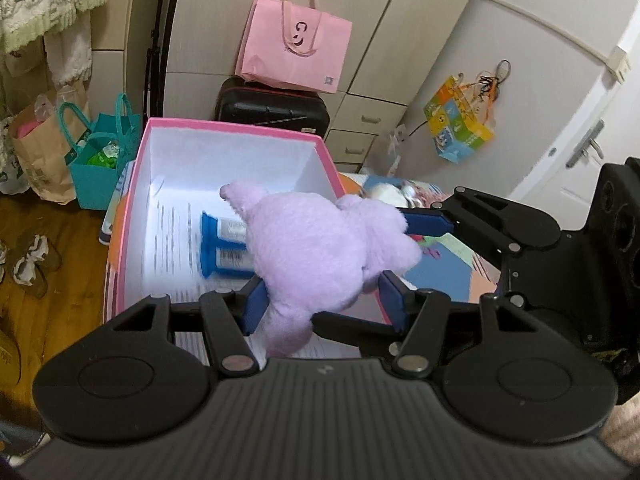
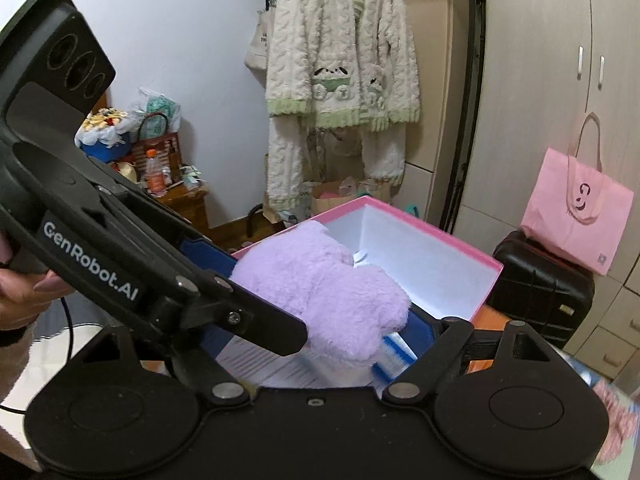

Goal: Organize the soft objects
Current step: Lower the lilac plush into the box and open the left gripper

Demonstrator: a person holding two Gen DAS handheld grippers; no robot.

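A purple plush toy (image 1: 316, 248) hangs over an open pink box (image 1: 240, 126) with white inner walls. My left gripper (image 1: 322, 306) is shut on the toy's lower body, its blue pads pressing from both sides. One blue pad of the right gripper's fingers (image 1: 428, 222) presses the toy's right limb. In the right wrist view the plush toy (image 2: 320, 296) sits between the jaws of my right gripper (image 2: 316, 332), above the pink box (image 2: 400, 210). The left gripper's fingers (image 2: 208, 256) cross in from the left and hide my right gripper's left pad. Printed papers and two blue-capped tubes (image 1: 224, 242) lie in the box.
A black suitcase (image 1: 272, 106) with a pink bag (image 1: 296, 48) on it stands behind the box. A teal bag (image 1: 100, 160) and shoes (image 1: 28, 260) sit on the wooden floor at left. Another soft toy (image 1: 392, 194) lies on the patterned cover at right. Fleece pyjamas (image 2: 344, 80) hang on the wall.
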